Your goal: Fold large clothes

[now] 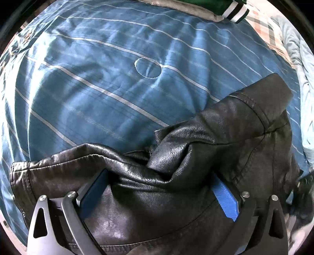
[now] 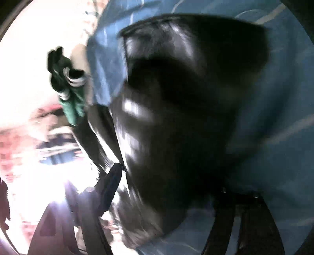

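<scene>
One black leather jacket lies bunched on the blue striped bedspread, a sleeve trailing out to its left. The left tongs stand wide apart with a fold of the jacket between their blue pads, not clenched. The right tongs are blurred against the jacket; their grip cannot be told. Beyond the jacket, at the bedspread's far edge, lies a green garment with striped cuffs.

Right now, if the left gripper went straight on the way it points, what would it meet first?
The black leather jacket. It already bulges between the left gripper's fingers, which stand wide apart, so there is no free way ahead. Beyond the jacket lies the blue striped bedspread; how far off is unclear.
</scene>
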Motion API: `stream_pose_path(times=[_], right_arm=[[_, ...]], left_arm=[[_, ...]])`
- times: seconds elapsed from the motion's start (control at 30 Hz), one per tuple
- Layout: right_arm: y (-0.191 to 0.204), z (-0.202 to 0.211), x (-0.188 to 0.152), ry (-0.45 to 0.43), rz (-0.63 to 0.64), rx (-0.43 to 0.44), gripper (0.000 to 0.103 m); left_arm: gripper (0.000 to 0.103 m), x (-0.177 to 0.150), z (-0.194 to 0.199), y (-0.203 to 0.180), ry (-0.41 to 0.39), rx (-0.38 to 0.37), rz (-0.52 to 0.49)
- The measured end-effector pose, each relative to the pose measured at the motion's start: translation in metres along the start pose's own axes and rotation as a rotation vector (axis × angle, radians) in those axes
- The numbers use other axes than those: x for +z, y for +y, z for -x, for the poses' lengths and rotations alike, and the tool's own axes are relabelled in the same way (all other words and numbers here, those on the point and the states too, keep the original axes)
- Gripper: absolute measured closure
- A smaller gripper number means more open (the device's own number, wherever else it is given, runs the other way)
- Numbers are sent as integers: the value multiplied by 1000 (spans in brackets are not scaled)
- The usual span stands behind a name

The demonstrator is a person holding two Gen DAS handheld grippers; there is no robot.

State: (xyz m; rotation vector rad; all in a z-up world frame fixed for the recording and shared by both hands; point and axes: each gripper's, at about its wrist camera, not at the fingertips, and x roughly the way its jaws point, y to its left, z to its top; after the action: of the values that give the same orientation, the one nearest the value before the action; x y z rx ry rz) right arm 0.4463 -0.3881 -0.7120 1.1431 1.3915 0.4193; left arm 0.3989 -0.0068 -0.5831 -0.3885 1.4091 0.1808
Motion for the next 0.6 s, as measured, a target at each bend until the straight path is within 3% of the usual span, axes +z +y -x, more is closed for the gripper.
stream_pose_path(times=[0.17,0.23,0.27,0.33,0.4,0.53,0.6], right_arm=[[8,-12,4,-39,-31,186,21],[10,-19,8,-29,-20,186,24],[13,-28,11,-12,6,142,28],[17,-39,15,-4,21,89,55],[22,-37,17,-8,24,68,76],[48,-11,7,-43,14,116,85],[76,8,-2,-71,53,137,86]], left_arm=[[0,3,1,10,-3,-24,-4],[0,5,-3,10,-3,-26,-3],[0,5,-3,10,-1,-25,-5],[0,2,-2,5,-2,-20,-4],[0,2,0,5,3,-22,6],[0,10,1,-3,4,-6,-14],[0,15,2,-16,-12,-38,-50]])
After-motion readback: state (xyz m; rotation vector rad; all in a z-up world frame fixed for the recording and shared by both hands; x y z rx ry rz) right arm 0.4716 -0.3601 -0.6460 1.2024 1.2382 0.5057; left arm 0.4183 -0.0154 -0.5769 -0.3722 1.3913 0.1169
